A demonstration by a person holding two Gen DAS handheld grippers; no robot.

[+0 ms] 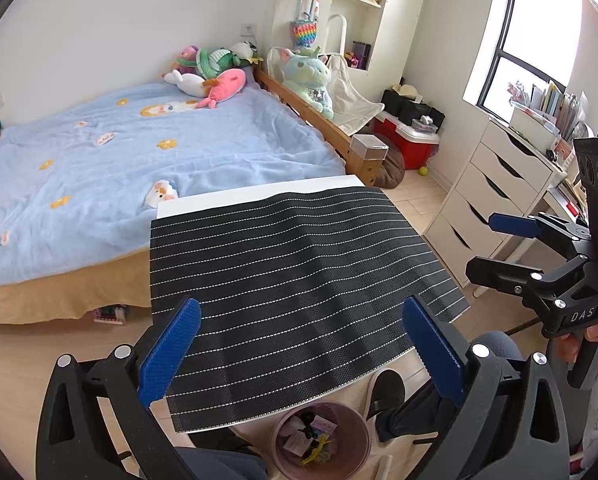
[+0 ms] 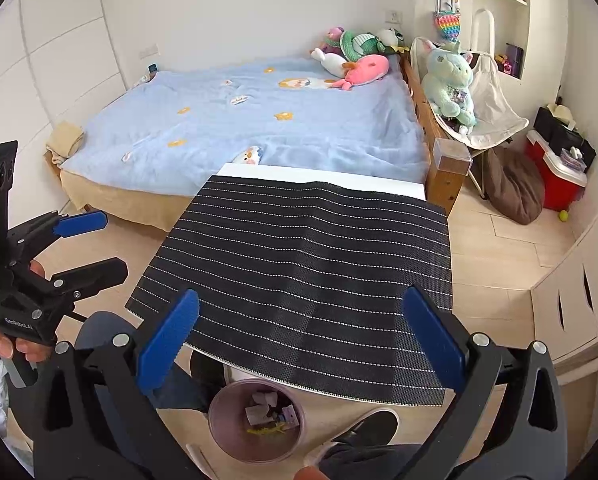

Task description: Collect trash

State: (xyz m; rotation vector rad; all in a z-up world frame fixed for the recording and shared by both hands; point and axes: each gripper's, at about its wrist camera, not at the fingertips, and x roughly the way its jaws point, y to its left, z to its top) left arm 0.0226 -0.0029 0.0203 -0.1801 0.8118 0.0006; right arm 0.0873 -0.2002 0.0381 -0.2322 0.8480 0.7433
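Both grippers hover empty over a cleared striped mat.

Left gripper and right gripper hang with fingers spread, pinching nothing; scraps already lie in the pink bin just below the mat's near edge, suggesting collection is done.

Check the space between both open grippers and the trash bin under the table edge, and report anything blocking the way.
The striped mat on the table overhangs the near edge, just beyond the pink trash bin. The bin's mouth is open from above, with scraps inside. Nothing visible blocks the left gripper or right gripper.
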